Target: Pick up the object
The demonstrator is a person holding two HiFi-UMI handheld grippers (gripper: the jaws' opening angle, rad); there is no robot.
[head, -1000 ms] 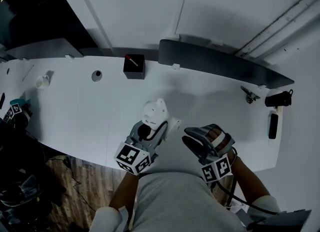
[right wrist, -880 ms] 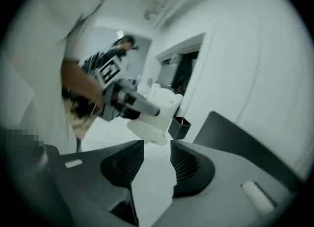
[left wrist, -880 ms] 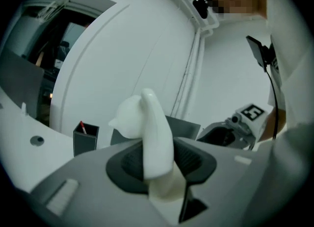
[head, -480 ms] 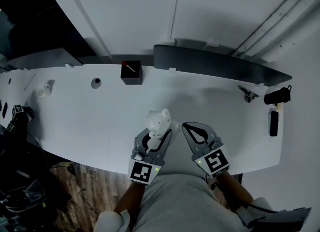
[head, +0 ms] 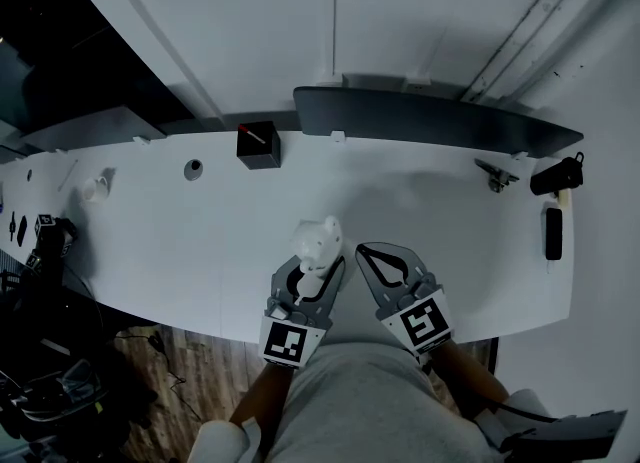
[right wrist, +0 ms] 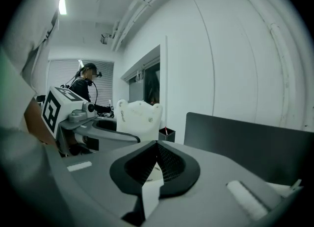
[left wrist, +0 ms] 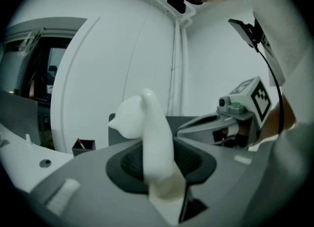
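Note:
The object is a white moulded plastic piece [head: 318, 239] with an ear-like top edge. My left gripper [head: 314, 269] is shut on its lower part, and it stands upright between the jaws over the near part of the white table [head: 200, 241]. In the left gripper view the object [left wrist: 153, 138] fills the gap between the dark pads. My right gripper [head: 380, 254] lies just to the right, its jaws shut with nothing between them. From the right gripper view, the right gripper [right wrist: 157, 147] points past the object [right wrist: 139, 118] held in the left gripper [right wrist: 100, 123].
A black box with a red pen [head: 258, 144] and a long dark panel [head: 430, 121] stand at the table's back. A round hole [head: 193, 168] and a small white cup [head: 95, 189] are at the left. Black tools [head: 553, 233] lie at the right end.
My right gripper has turned level and gone from open to shut. The left gripper has rolled flat with the white object still in it.

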